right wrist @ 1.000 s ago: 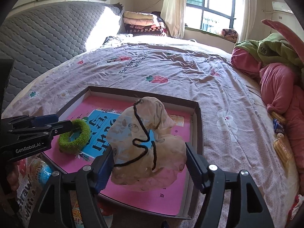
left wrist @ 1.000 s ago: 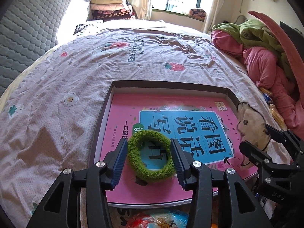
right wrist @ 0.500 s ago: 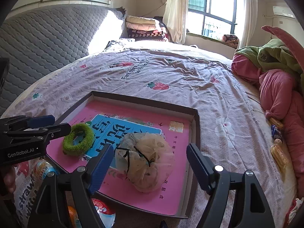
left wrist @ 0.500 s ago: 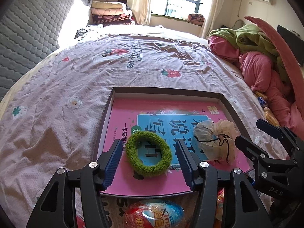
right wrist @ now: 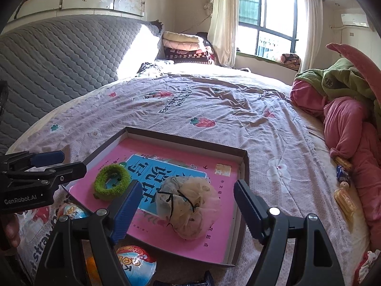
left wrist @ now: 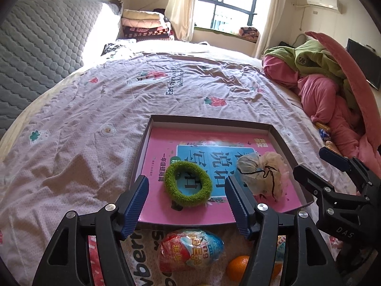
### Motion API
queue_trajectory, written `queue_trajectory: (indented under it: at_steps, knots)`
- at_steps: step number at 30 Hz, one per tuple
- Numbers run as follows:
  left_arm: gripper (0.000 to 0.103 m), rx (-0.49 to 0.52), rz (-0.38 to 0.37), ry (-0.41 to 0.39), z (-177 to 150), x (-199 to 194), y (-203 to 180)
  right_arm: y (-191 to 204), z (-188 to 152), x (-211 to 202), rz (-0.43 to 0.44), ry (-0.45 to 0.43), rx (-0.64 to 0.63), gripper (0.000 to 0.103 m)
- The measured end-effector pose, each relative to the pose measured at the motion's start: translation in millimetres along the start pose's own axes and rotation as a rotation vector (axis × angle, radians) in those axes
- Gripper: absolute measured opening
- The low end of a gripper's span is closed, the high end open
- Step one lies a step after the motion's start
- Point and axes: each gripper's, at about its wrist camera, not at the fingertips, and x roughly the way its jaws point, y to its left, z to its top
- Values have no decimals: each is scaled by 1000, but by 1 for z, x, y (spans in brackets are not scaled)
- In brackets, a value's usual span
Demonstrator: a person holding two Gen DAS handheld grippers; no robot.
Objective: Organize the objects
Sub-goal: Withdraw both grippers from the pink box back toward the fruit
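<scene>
A shallow brown box (left wrist: pixel 209 120) lies on the bed with a pink book (left wrist: pixel 162 143) in it. On the book rest a green fuzzy scrunchie (left wrist: pixel 170 182) and a beige sheer scrunchie (left wrist: pixel 262 174) with a black cord. My left gripper (left wrist: pixel 186 183) hovers over the green scrunchie (right wrist: pixel 98 186); its jaws are opening and the pads are clear of it. My right gripper (right wrist: pixel 188 187) stands open above the beige scrunchie (right wrist: pixel 190 205) without touching it. Each gripper shows in the other's view: the right gripper (left wrist: pixel 310 160) and the left gripper (right wrist: pixel 71 160).
Just in front of the box lie an egg-shaped snack pack (left wrist: pixel 190 247), an orange (left wrist: pixel 238 265) and a strawberry-print bag (right wrist: pixel 38 238). Pink and green clothes (left wrist: pixel 321 83) pile up on the right, with snack packs (right wrist: pixel 343 197) beside them. A grey padded headboard (right wrist: pixel 59 66) stands left.
The right gripper let the beige scrunchie drop onto the book. The left jaws spread off the green scrunchie. Both grippers drew back and rose.
</scene>
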Motion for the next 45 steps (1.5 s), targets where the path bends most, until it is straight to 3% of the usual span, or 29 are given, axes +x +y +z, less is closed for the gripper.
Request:
queue_trajectory:
  at_steps: [11, 32, 45]
  knots:
    - [68, 9, 10, -21, -19, -30, -6, 2, -6, -30, 21, -45, -3, 79]
    - [69, 25, 20, -35, -50, -53, 6, 30, -33, -49, 50, -39, -50, 79]
    - [69, 60, 10, -43, -66, -61, 8, 29, -56, -57, 30, -12, -40, 79]
